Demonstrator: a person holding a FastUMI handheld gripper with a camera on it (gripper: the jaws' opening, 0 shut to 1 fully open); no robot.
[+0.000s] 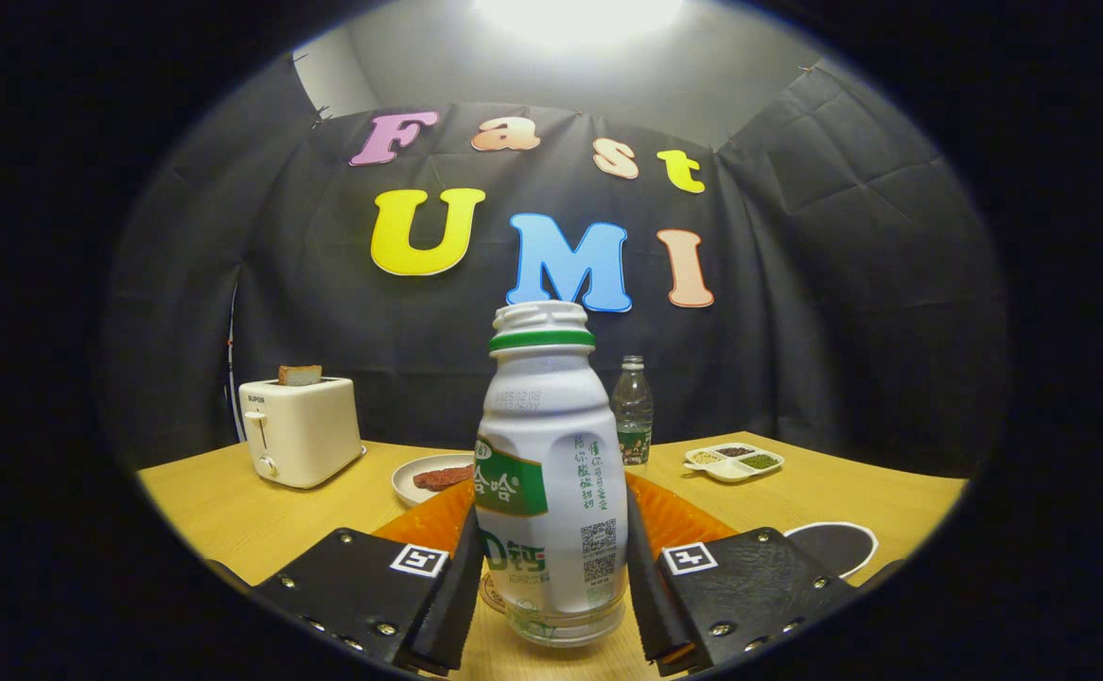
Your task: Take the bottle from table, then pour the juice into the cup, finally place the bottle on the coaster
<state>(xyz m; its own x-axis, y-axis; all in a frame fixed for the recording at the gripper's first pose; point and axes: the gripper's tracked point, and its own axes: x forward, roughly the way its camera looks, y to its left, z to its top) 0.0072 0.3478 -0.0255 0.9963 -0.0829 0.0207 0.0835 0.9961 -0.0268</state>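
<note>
1. Gripper view: looks along the gripper [551, 577] over a yellow wooden table [230, 511].
2. Clamped on the bottle [550, 473]: one finger pressed to each flank of its lower body, low on the label.
3. Bottle upright between the fingers, white with a green neck ring and green label patch, mouth uncapped.
4. Bottle base seemingly just off the table, with a round brownish edge, perhaps the coaster [492, 594], peeking out at its lower left; contact hard to judge through the fisheye.
5. Directly behind the bottle, an orange ribbed piece [679, 520] spreading to both sides past the fingers; what it is cannot be told.
6. Beyond that, a white plate [414, 473] with a dark red slab on it, left of the bottle.
7. Farther left, near the wall, a cream toaster [298, 430] with a slice of toast standing in its slot.
8. Just right of the bottle's shoulder and farther back, a clear water bottle [633, 411], upright.
9. To the right, a small divided dish [733, 462] holding grains or seeds in separate sections.
10. Nearer on the right, beside the right finger, a dark round mat [835, 546] with a pale rim lying flat on the table.
</note>
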